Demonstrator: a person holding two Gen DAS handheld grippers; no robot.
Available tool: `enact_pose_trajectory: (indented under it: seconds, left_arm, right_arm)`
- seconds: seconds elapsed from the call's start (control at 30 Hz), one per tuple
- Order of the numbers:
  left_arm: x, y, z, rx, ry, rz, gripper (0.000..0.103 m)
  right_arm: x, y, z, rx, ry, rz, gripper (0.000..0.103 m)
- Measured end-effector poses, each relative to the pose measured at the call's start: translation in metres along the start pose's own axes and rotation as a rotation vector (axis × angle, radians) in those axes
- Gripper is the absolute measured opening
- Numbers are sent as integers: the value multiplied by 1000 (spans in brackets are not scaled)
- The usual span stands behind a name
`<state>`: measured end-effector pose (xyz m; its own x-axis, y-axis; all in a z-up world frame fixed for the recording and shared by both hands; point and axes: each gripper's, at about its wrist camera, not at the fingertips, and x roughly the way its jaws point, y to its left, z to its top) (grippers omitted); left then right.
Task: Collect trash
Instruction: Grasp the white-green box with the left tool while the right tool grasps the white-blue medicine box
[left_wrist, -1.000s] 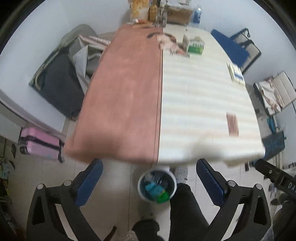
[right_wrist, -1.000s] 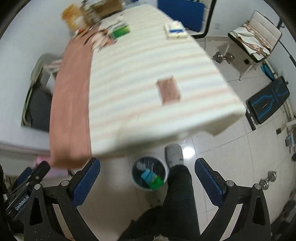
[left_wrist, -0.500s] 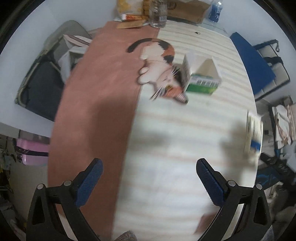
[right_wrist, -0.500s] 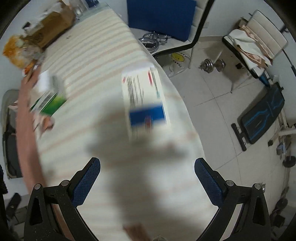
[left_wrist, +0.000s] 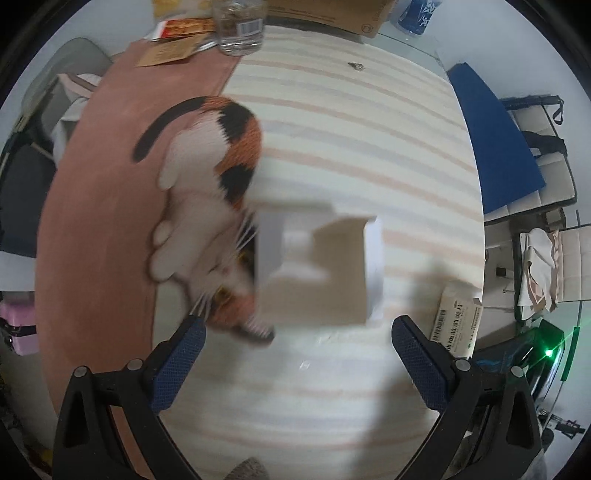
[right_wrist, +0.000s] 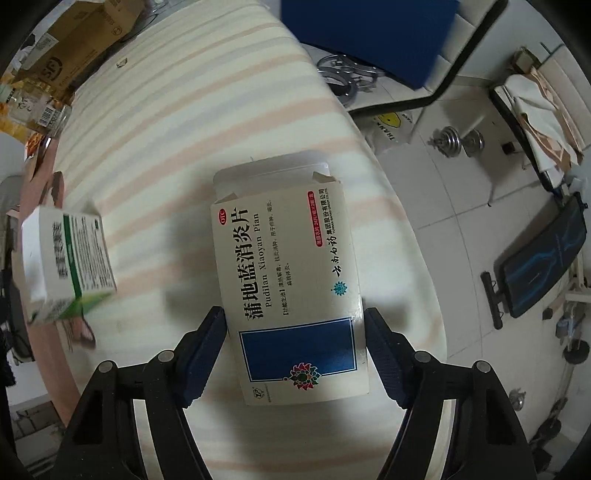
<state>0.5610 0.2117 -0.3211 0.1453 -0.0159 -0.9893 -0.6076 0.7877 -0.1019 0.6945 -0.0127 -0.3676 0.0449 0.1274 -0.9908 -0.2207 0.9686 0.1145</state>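
Note:
A cream medicine box with a blue panel (right_wrist: 291, 291) lies flat on the striped tablecloth (right_wrist: 177, 147), its far flap open. My right gripper (right_wrist: 295, 332) is open with its fingers at either side of the box's near end, close to it. The same box shows at the right table edge in the left wrist view (left_wrist: 456, 325). An open white and green box (left_wrist: 317, 262) stands just ahead of my left gripper (left_wrist: 295, 336), which is open and empty. That box also shows in the right wrist view (right_wrist: 66, 262).
A cat-shaped calico mat (left_wrist: 207, 206) lies left of the white box on the pink cloth (left_wrist: 99, 221). A glass jar (left_wrist: 240, 26), cardboard box (left_wrist: 332, 14) and snack packets stand at the far end. Blue chair (left_wrist: 487, 140) stands right of the table.
Both grippers moved from above the floor bin out over the table. The left one came close to the white and green box; the right one came down around the cream box.

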Motion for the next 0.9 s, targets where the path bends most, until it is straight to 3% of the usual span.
enact_pose_trajectory:
  seconds: [0.3,0.33,0.4,0.5,0.7,0.9]
  left_arm:
    - [58,-20,30,16,124,28,101]
    - [62,-20,29,16,127,29,101]
    - [63,-18,25,15,109,28,86]
    - [56,-14,15,32,69,25,86]
    - [33,8,-44,67,32,63,85]
    - [28,38,-141,52,99,79,85]
  right_arm:
    - [3,12,26,-35,3,-25,76]
    - [3,13,26,-39,4,-28,76]
    - [3,14,25,-52,7,-35,76]
    - [1,17,19,-83,11,-36,76]
    - [-3,25,-27,-177,53,-2,76]
    - [-2,21,-108,-250,129,19,76]
